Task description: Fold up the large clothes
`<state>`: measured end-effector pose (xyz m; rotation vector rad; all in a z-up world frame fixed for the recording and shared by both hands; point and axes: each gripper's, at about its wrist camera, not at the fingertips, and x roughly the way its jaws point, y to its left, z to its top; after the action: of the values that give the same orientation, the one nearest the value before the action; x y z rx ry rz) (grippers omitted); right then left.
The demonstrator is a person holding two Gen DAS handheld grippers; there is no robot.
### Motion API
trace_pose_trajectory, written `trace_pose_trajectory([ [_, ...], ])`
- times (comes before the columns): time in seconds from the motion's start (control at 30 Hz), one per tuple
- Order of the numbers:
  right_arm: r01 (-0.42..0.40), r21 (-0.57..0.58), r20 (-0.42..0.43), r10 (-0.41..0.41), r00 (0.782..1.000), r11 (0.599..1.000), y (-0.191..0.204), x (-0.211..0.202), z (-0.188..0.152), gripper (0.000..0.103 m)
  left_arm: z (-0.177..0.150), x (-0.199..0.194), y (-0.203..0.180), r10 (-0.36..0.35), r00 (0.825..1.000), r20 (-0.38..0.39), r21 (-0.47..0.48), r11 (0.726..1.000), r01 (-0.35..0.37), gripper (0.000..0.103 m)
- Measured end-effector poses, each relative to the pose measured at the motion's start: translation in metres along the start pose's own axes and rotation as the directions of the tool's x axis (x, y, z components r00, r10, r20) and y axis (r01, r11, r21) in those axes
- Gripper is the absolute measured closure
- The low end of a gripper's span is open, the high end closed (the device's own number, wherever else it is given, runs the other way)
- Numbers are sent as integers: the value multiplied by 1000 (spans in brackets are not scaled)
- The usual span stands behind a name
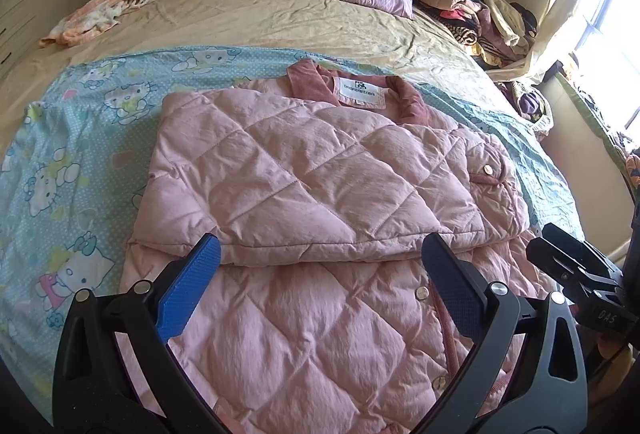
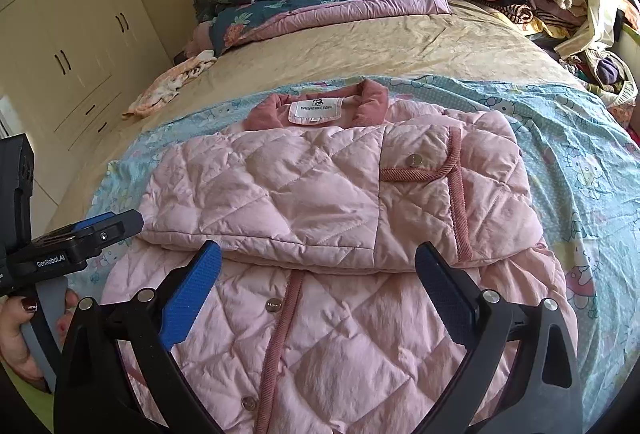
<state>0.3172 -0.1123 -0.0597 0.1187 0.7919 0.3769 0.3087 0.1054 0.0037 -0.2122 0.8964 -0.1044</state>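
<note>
On a bed (image 2: 400, 46), a cartoon-print sheet (image 1: 80, 138) was spread. The pink quilted jacket (image 1: 304, 178), partly folded, was laid on it. The left gripper (image 1: 320, 254) and right gripper (image 2: 318, 258) were held above its lower half, jaws spread wide, gripping nothing.

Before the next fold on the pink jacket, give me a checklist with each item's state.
1. Left hand-held gripper open, holding nothing: ok.
2. Right hand-held gripper open, holding nothing: ok.
3. Pink jacket lying flat on the cartoon sheet: ok.
4. A panel already folded across the chest, its edge just ahead of both grippers: ok.
5. Collar and label visible at the far end: ok.
6. Near hem within reach: cannot tell, it is hidden below both views.
</note>
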Motion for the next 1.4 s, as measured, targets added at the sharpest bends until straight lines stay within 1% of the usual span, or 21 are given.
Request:
trace_pose_trajectory([
  [0.57,-9,2,84,8,996,1000,10,-48,-1,6,-6,-34,-8,-7,999,44,17,1000,6,9],
  [1.03,-13,-2,149,14,989,1000,16,-89,-3,6,-11,-62,-14,-13,996,89,22,1000,11,9],
  [1.4,-25,-15,203,28,979,1000,19,-123,-13,6,-27,-85,-20,-12,992,127,42,999,7,9],
])
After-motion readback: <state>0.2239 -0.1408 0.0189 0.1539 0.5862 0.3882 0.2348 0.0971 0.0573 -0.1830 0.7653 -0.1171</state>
